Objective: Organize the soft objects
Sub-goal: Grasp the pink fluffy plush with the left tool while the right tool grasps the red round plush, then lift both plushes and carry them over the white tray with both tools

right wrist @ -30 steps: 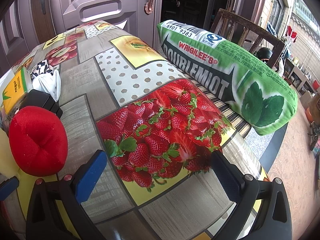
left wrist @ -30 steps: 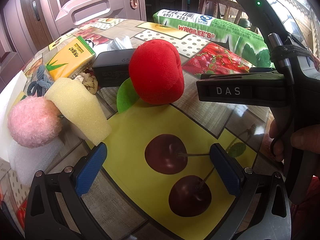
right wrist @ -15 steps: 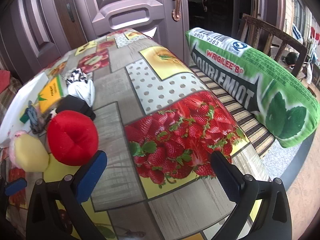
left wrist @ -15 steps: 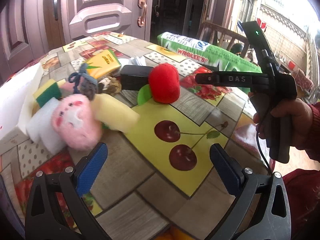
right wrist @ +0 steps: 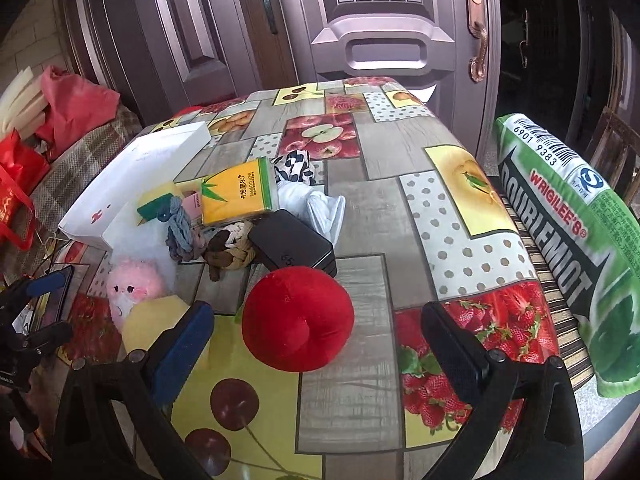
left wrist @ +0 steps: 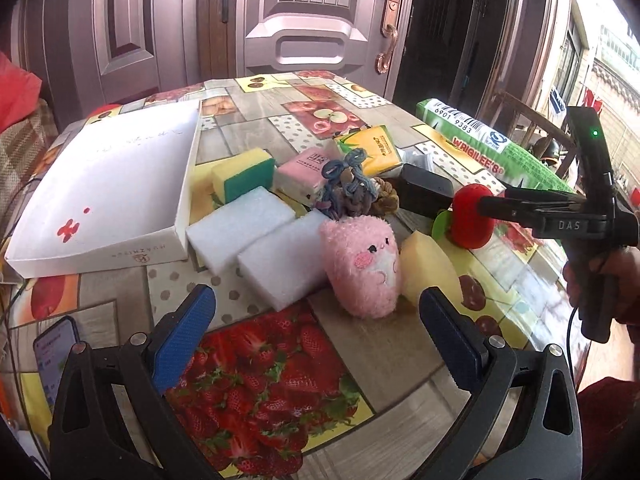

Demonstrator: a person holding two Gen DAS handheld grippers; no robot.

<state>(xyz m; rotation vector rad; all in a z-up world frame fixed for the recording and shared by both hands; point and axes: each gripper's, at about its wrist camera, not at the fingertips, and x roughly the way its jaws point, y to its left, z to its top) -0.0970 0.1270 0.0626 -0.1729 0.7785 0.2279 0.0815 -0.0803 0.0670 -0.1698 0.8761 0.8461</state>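
Observation:
Soft items lie in a heap on the fruit-print table. A pink plush point(left wrist: 362, 266) point(right wrist: 134, 286) lies beside a yellow sponge point(left wrist: 430, 266) and two white foam blocks point(left wrist: 256, 240). A red plush apple point(left wrist: 472, 216) point(right wrist: 298, 316) sits to their right. Blue yarn point(left wrist: 346, 184), a yellow-green sponge point(left wrist: 244, 176) and tissue packs point(left wrist: 372, 146) lie behind. My left gripper point(left wrist: 316, 336) is open and empty, just in front of the pink plush. My right gripper point(right wrist: 316, 348) is open and empty, with the red apple just ahead between its jaws.
An open white box point(left wrist: 108, 192) lies at the left of the table. A black case point(right wrist: 292, 246) sits behind the apple. A phone point(left wrist: 56, 354) lies near the front left edge. A green Wrigley's pillow point(right wrist: 568, 224) rests on a chair to the right.
Both grippers have pulled back and risen, so more of the table shows. The left view has swung left from the apple toward the pink plush and white box. Both stay open.

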